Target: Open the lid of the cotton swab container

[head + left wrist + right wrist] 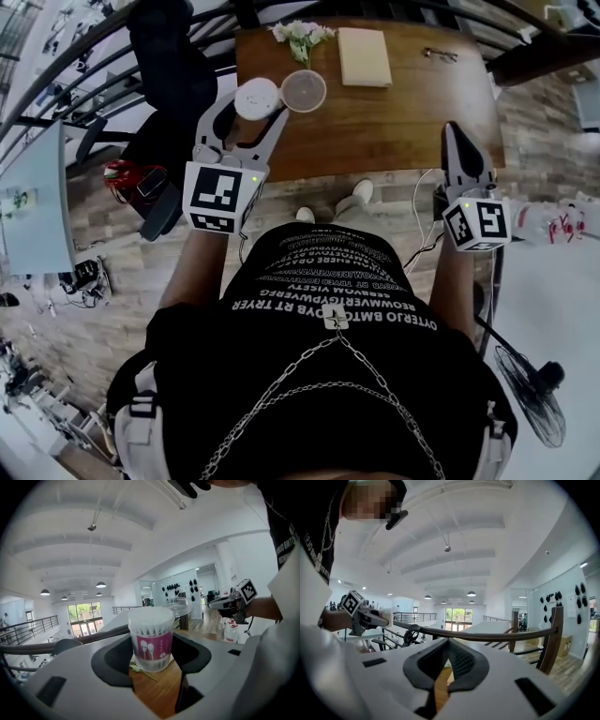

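The left hand-held gripper (254, 105) is clamped on the round clear plastic cotton swab container with a pink label (151, 639), its white swab tips uncovered, at the near left edge of the brown wooden tabletop (375, 131). The round transparent lid (303, 91) lies just beside it. The right hand-held gripper (446, 660) is clenched and empty, off the tabletop's right side.

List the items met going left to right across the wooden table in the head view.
cotton swab container → clear lid → beige pad → glasses
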